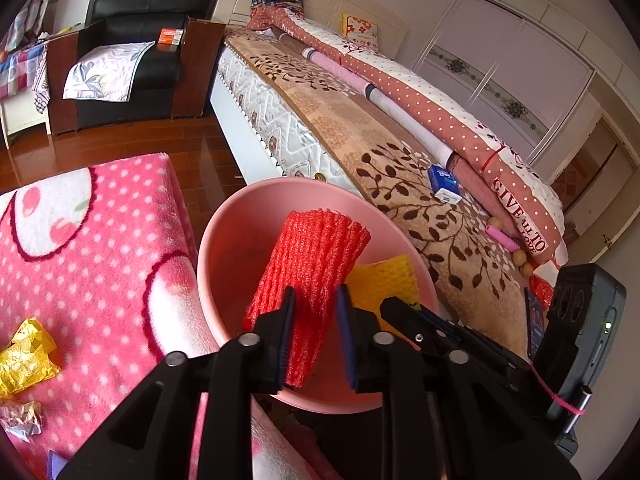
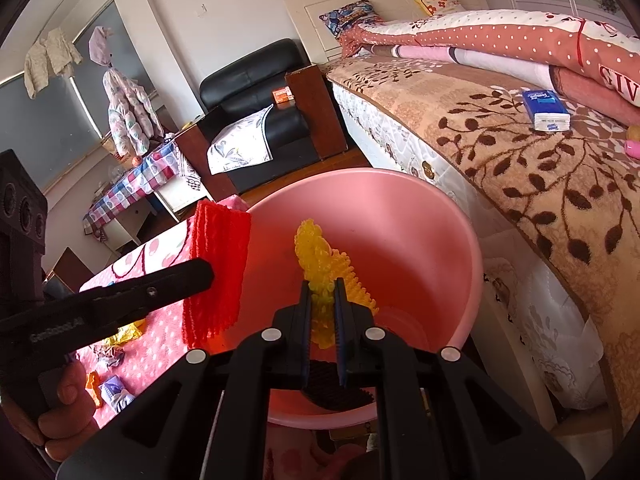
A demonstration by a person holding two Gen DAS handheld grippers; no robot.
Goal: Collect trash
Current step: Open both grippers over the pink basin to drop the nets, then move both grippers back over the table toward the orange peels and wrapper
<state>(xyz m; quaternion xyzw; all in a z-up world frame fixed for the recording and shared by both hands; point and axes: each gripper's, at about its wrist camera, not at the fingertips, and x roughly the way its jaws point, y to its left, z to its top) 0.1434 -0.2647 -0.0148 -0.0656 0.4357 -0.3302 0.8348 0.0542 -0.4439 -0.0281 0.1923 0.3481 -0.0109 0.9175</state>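
My left gripper (image 1: 315,300) is shut on a red foam net sleeve (image 1: 316,256) and holds it over the pink plastic bin (image 1: 240,224). My right gripper (image 2: 323,294) is shut on a yellow foam net sleeve (image 2: 320,264) above the same bin (image 2: 420,216); that sleeve also shows in the left wrist view (image 1: 384,276). The red sleeve (image 2: 218,268) and the left gripper's finger show at the left of the right wrist view. A dark mesh piece (image 2: 336,390) lies in the bin's bottom.
A pink polka-dot blanket (image 1: 88,248) beside the bin carries a yellow foil wrapper (image 1: 24,356), a crumpled silver wrapper (image 1: 20,420) and other scraps (image 2: 112,388). The bed (image 1: 380,152) on the right holds a tissue pack (image 1: 444,184). A black armchair (image 1: 136,40) stands behind.
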